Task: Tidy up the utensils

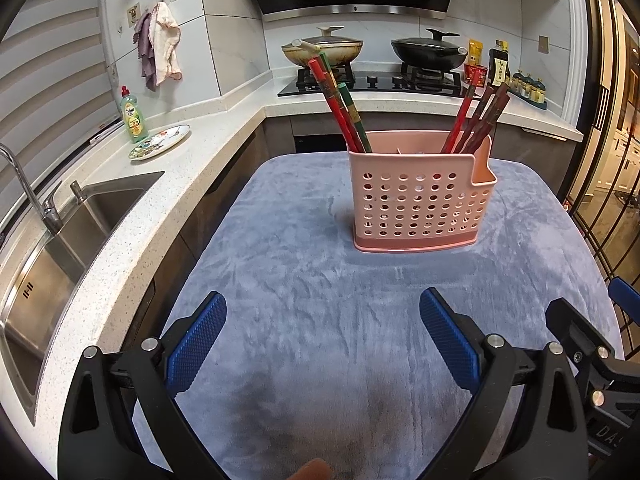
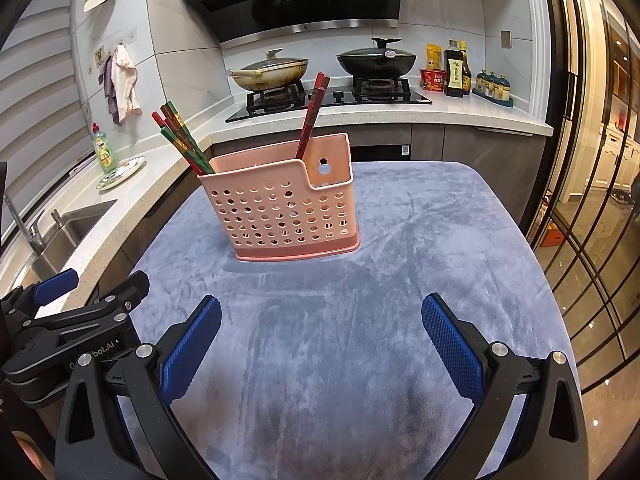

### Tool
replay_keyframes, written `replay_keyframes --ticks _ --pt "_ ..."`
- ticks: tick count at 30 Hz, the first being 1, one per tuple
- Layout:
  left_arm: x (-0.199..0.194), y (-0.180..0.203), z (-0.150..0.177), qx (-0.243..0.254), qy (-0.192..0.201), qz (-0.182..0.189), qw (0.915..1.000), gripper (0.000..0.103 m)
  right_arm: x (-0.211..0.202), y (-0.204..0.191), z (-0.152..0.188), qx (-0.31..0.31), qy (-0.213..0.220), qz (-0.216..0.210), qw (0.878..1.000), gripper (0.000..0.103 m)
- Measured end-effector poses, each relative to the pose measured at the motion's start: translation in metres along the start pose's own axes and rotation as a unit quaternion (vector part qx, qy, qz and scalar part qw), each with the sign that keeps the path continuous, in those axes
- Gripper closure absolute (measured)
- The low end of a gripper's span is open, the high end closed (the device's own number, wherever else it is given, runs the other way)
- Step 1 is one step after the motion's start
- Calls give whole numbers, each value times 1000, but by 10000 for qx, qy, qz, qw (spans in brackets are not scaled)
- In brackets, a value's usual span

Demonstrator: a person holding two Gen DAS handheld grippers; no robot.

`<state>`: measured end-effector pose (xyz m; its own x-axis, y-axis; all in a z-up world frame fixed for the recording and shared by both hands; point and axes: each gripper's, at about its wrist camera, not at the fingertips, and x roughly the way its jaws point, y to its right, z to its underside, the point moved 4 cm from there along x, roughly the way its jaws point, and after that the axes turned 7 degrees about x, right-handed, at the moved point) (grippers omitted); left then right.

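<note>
A pink perforated utensil holder (image 1: pixel 420 200) (image 2: pixel 286 212) stands upright on a table covered with blue-grey cloth (image 1: pixel 320 300) (image 2: pixel 340 320). Red and green chopsticks (image 1: pixel 342 108) (image 2: pixel 180 140) lean out of its left end. Dark red chopsticks (image 1: pixel 478 118) (image 2: pixel 314 112) stick up from its right end. My left gripper (image 1: pixel 322 304) is open above the bare cloth, well short of the holder, with nothing between its blue pads. My right gripper (image 2: pixel 322 312) is open too, also near the front of the cloth. The left gripper's body (image 2: pixel 72 320) shows at the lower left of the right wrist view.
A white counter (image 1: pixel 192 168) with a steel sink (image 1: pixel 60 248), a green soap bottle (image 1: pixel 134 116) and a patterned plate (image 1: pixel 160 142) runs along the left. Behind are a stove with two lidded pans (image 1: pixel 324 46) (image 1: pixel 432 50) and sauce bottles (image 2: pixel 456 72). A glass door (image 2: pixel 592 200) is on the right.
</note>
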<state>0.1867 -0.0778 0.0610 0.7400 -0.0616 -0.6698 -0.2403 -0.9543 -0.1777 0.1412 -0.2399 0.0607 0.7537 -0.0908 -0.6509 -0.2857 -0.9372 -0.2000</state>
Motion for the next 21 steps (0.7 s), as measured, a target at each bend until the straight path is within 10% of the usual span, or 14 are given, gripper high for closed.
replay_keyframes --ticks 21 --pt "17 4 -16 -91 5 126 9999 9 14 7 -15 -89 39 114 9999 6"
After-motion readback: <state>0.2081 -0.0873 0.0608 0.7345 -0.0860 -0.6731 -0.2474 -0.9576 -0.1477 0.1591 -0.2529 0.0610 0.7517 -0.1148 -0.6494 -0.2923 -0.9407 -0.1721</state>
